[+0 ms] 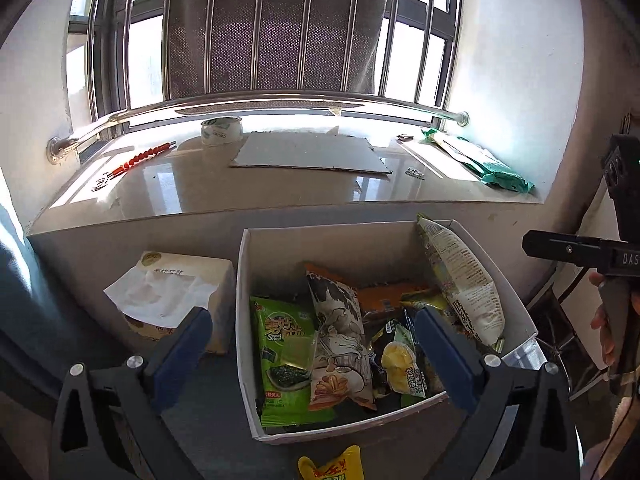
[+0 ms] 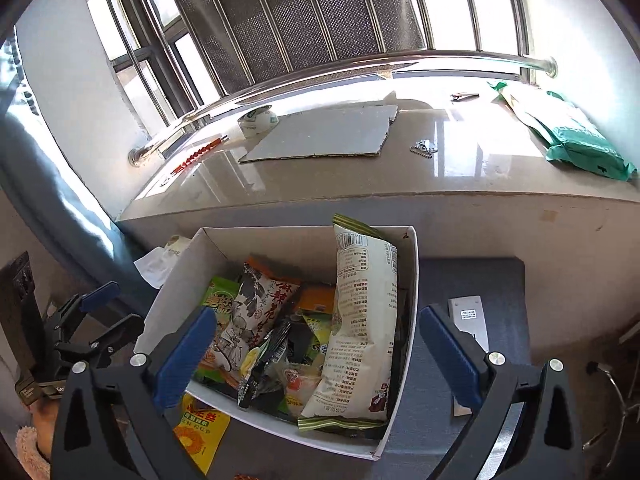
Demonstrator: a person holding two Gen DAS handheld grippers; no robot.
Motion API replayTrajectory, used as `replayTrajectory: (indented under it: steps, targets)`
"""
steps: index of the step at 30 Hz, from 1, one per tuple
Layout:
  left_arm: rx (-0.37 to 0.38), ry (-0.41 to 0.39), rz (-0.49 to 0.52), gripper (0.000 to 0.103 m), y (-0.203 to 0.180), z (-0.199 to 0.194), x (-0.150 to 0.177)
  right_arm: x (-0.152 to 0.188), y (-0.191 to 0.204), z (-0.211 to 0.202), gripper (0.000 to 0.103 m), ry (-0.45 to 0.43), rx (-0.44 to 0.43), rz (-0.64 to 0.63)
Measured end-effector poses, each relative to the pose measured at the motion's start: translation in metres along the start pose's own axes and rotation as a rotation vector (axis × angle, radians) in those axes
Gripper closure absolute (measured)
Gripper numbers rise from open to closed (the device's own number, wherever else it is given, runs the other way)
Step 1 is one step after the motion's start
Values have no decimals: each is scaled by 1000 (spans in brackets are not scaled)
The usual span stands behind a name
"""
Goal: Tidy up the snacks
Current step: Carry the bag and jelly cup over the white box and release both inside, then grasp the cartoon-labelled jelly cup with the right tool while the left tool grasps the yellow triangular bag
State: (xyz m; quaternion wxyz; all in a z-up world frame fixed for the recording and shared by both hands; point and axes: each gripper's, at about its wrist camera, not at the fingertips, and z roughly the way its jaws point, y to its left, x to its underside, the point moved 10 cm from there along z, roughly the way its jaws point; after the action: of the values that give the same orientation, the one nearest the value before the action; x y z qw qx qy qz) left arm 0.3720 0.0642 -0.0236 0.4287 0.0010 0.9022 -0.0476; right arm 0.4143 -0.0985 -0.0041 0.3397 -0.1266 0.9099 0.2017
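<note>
Both blue-padded grippers, left gripper and right gripper, gape wide above crinkly packets in white box.

Both grippers pointed downward, side by side. The left gripper stood with jaws wide apart, gripping nothing. The right gripper gaped likewise.

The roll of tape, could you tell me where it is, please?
The roll of tape stands on the windowsill, left of the cardboard sheet in both views, just below the window rail.

Snack packets in box, tissue pack left
</note>
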Motion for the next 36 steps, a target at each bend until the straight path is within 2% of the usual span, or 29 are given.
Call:
replayTrajectory:
  steps: [5,7,9,13,16,20,23,26,30,36]
  targets:
    - [-6,-39,56,0,-13,-54,27,25,15,-52,0,-86,-31,-75]
    - [-36,-38,69,0,-14,-72,52,48,17,-70,0,-101,-38,-97]
    - [-30,-21,65,0,-15,-86,85,75,19,-86,0,-110,-57,-120]
    - [-71,27,11,0,-7,-107,153,132,11,-113,0,-121,-41,-119]
    - [-102,21,-58,0,1,-123,199,173,1,-130,0,-137,-47,-71]
    - [-85,43,-122,0,-1,-135,245,227,-20,-138,0,-127,7,5]
    - [-93,46,-145,0,-3,-140,261,261,-32,-140,0,-107,13,67]
    - [-97,37,-150,0,-4,-142,261,278,-37,-139,0,-77,33,68]
    - [-92,24,-169,0,-7,-141,258,280,-37,-138,0,-84,29,66]
    - [-123,61,-136,0,-11,-128,271,292,-38,-126,0,-55,57,36]
